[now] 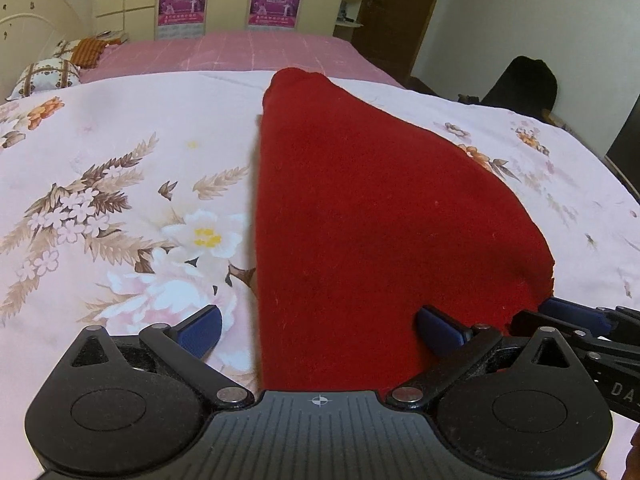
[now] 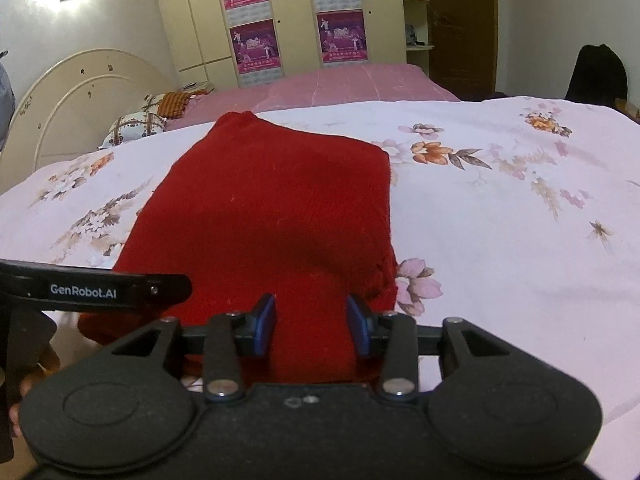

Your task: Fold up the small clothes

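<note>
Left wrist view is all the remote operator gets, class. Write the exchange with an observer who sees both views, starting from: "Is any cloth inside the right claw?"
Observer: Yes. A strip of the red garment runs up between the pads of the right claw. I cannot tell whether they press it.
Operator: The garment's right edge looks slanted to me. Is it?
Observer: In the right wrist view it runs straight back to a squared far corner.
Operator: I count two posters on the wardrobe. Any more?
Observer: Four posters show on the wardrobe, in two columns of two.
</note>
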Available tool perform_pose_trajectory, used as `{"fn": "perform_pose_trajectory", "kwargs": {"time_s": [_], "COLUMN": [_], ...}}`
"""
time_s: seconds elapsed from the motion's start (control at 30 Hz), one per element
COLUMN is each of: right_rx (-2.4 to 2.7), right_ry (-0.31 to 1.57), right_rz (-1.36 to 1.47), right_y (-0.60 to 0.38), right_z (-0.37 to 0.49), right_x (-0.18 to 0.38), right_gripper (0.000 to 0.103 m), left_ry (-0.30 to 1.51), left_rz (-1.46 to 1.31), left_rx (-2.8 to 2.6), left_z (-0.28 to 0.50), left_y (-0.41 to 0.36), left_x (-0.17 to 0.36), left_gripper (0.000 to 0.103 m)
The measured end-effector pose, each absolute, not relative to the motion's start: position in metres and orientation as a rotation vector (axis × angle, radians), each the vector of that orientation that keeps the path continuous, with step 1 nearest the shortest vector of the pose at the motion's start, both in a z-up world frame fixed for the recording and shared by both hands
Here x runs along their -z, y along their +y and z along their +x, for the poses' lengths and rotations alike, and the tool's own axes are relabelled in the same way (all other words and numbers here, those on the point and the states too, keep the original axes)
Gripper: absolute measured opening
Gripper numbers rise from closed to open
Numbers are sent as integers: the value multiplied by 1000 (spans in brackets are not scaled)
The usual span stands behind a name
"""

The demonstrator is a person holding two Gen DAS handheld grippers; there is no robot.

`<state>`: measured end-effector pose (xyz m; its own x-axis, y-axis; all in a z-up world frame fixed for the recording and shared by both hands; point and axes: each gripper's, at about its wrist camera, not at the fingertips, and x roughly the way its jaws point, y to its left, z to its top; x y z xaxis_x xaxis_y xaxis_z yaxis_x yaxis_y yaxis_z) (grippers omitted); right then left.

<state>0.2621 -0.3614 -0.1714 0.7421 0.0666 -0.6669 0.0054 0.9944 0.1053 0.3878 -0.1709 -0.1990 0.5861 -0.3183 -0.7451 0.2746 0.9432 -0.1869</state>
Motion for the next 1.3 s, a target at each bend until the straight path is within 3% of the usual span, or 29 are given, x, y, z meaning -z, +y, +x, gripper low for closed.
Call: {"fn": "perform_pose_trajectory", "kwargs": {"time_s": [0.23,0.43,0.8,0.9,1.3], "right_rx": [-32,0,7,13,-7], "right_ry": [712,656,657,720,667], "right_rz": [145,162,186,197,229], "right_y": [-369,-381,-390,-393,-399], "right_z": [264,275,318,327,326], "right_x": [160,149,156,172,160], "right_gripper": [47,44,42,43,49], "left_ry": [844,783,868,874,874], "left_rz": [-66,-85,-137,-146,-152], "left_rx": [360,378,324,331,356], "left_z": [388,400,435,435,443], "left_y": [-170,-171,-175,-174,-179], "left_x": [183,162,197,196,187], "left_gripper": [103,103,103,103,103]}}
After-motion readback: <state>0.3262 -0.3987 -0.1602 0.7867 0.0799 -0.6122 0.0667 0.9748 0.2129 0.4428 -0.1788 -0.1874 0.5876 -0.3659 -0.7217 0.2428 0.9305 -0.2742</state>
